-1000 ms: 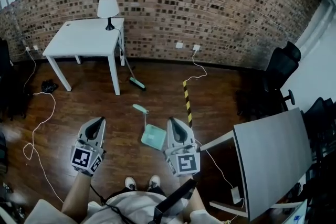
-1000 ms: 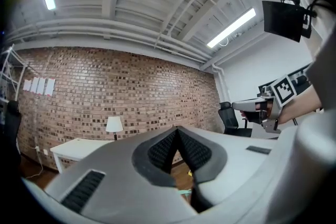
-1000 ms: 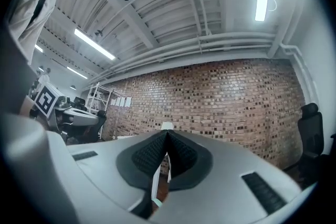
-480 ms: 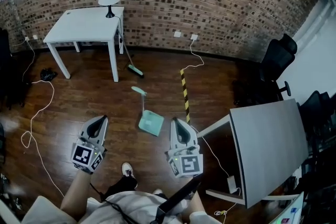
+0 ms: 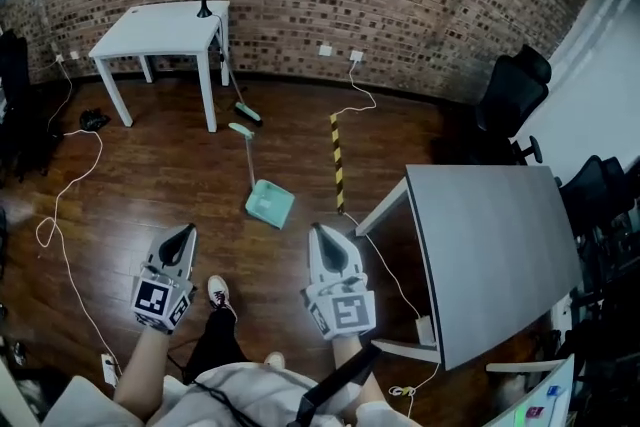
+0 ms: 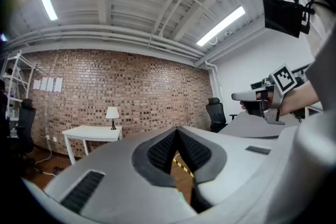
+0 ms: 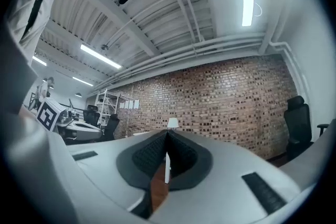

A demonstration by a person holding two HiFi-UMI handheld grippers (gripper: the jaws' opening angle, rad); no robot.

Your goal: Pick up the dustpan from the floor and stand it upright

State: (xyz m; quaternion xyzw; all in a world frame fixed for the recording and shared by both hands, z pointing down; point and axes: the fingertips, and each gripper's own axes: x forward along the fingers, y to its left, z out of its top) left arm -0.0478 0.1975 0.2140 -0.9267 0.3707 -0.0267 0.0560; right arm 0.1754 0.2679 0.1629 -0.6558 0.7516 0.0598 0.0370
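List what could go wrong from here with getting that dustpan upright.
1. The left gripper and right gripper are both shut and short of the dustpan; arriving shut, they may shove it along the floor.
2. A white cable trails by the grey table near the person's feet: a trip hazard.
3. The dustpan lies in open floor, so once stood up it may topple.
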